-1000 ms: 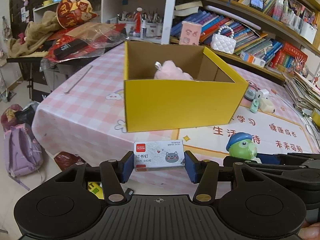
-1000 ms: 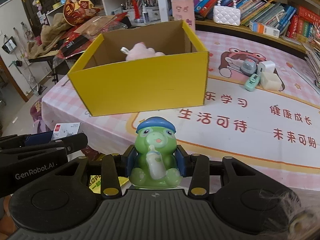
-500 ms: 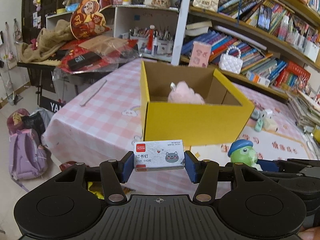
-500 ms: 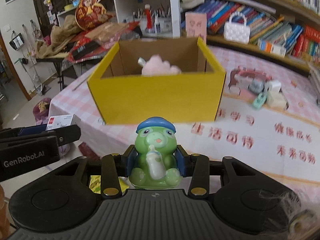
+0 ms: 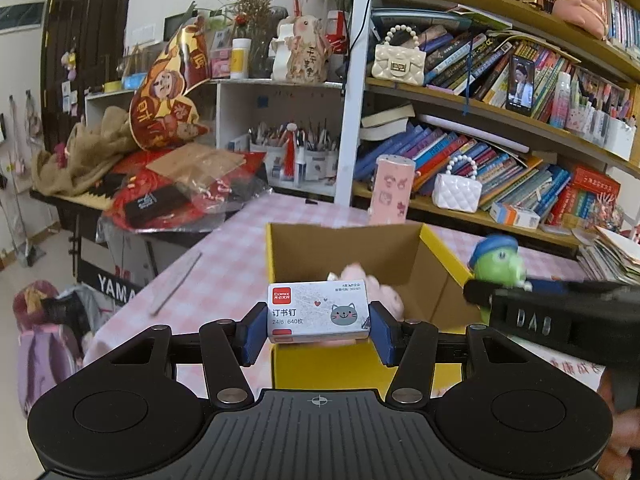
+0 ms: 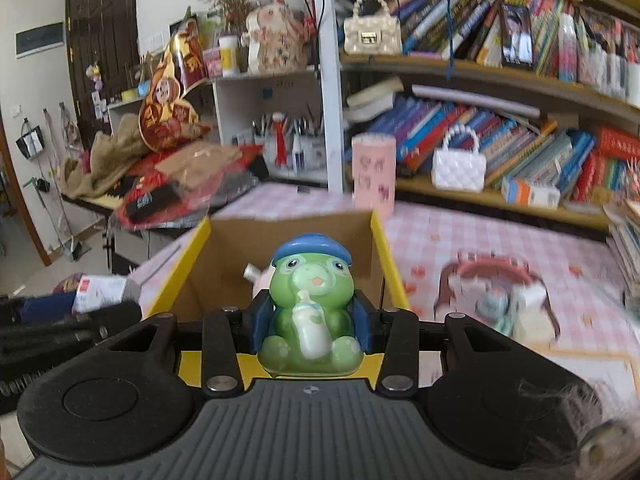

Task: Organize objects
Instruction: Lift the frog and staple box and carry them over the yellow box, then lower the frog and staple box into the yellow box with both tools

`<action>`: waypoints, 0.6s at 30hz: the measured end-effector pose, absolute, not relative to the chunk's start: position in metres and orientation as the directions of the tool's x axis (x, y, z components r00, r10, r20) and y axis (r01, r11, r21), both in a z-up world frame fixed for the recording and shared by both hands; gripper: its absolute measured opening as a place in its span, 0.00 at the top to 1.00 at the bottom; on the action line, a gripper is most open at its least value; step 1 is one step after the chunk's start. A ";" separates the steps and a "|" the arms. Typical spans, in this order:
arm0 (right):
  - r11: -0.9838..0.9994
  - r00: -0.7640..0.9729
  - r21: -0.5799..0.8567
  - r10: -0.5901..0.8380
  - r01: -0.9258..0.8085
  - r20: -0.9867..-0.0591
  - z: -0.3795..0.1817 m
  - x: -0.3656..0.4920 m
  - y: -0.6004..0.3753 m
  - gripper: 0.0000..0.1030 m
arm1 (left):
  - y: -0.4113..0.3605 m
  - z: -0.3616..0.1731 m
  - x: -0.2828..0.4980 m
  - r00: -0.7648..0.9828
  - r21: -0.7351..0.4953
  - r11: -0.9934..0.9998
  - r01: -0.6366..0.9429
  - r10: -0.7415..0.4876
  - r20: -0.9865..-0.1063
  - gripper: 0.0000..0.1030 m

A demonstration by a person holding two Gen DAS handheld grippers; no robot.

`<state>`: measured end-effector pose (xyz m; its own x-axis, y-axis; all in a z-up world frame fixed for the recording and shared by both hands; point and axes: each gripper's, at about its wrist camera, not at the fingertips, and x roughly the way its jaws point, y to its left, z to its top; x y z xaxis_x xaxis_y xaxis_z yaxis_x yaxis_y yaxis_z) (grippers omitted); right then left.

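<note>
Both tools had risen toward the yellow box (image 5: 444, 258) at centre frame; left tool (image 5: 318, 330) pinched the staple box (image 5: 318, 312), right tool (image 6: 311, 330) the green frog toy (image 6: 310, 308), ready for dropping in.

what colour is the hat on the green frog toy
Blue. The cap on the green frog toy shows best in the right wrist view.

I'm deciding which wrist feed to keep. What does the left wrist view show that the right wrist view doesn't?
Only the left view: the cat print on the staple box clamped by the left gripper.
Only the right view: the green frog toy from the front with its bottle, clamped by the right gripper.
Both: the yellow box with a pink plush inside.
</note>
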<state>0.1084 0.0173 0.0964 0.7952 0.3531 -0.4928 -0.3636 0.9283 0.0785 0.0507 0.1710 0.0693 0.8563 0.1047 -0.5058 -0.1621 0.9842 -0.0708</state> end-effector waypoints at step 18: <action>0.857 0.646 0.071 0.437 -0.510 -0.626 0.055 0.216 0.048 0.61 | 0.153 0.024 0.145 0.765 0.049 0.975 -0.217 0.202 -0.611 0.50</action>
<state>0.2165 0.0485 0.0551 0.6465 0.4367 -0.6256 -0.5101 0.8572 0.0712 0.1454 0.1535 0.0242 0.7652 0.2016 -0.6115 -0.2173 0.9748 0.0495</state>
